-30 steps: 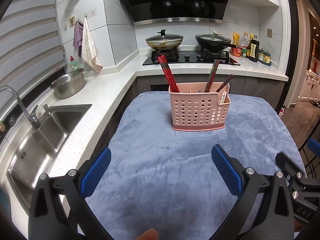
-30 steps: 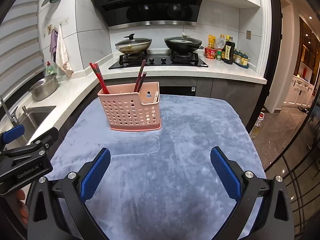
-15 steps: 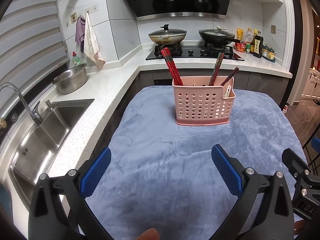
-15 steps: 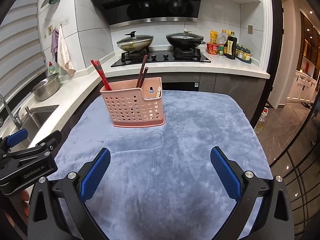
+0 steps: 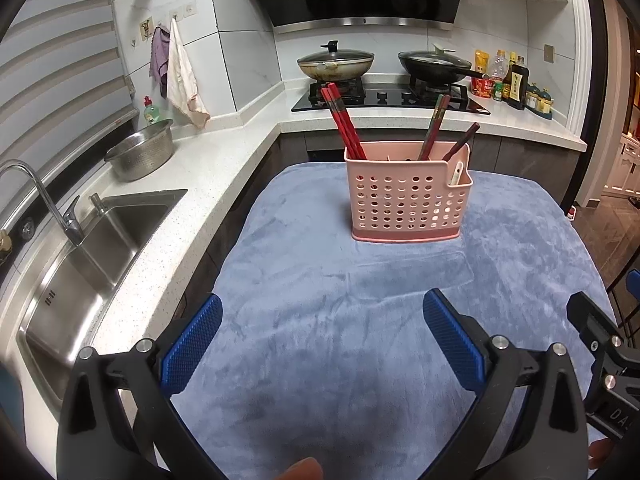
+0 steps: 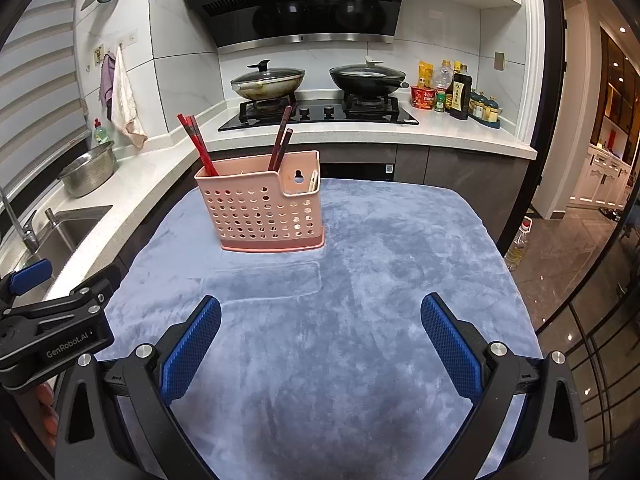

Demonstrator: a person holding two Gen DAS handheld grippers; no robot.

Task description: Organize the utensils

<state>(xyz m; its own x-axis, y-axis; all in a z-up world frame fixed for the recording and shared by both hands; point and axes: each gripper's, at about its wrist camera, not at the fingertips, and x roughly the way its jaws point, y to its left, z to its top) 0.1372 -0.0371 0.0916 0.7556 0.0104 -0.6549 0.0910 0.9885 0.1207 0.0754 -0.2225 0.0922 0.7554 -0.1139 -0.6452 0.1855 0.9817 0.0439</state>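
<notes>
A pink perforated utensil basket (image 5: 408, 196) (image 6: 266, 204) stands on the grey-blue cloth (image 5: 360, 320) (image 6: 360, 300) at the far side of the table. Red chopsticks (image 5: 343, 122) (image 6: 197, 145) lean in its left end, darker chopsticks (image 5: 436, 124) (image 6: 281, 136) stand in its middle, and a white utensil (image 5: 457, 171) (image 6: 313, 181) sits in the right compartment. My left gripper (image 5: 322, 344) is open and empty, well short of the basket. My right gripper (image 6: 320, 344) is open and empty too, to the right of the left one.
A steel sink (image 5: 92, 256) and a metal colander (image 5: 140, 154) are on the white counter at left. Two pans (image 5: 335, 65) (image 5: 434, 65) sit on the hob behind the table. Sauce bottles (image 6: 456, 88) stand at the back right. The table drops off to the floor (image 6: 560, 248) at right.
Both grippers have drawn back and tilted a little, so the basket sits lower and farther in both views. Nothing was gripped or released; the basket and utensils have not moved.
</notes>
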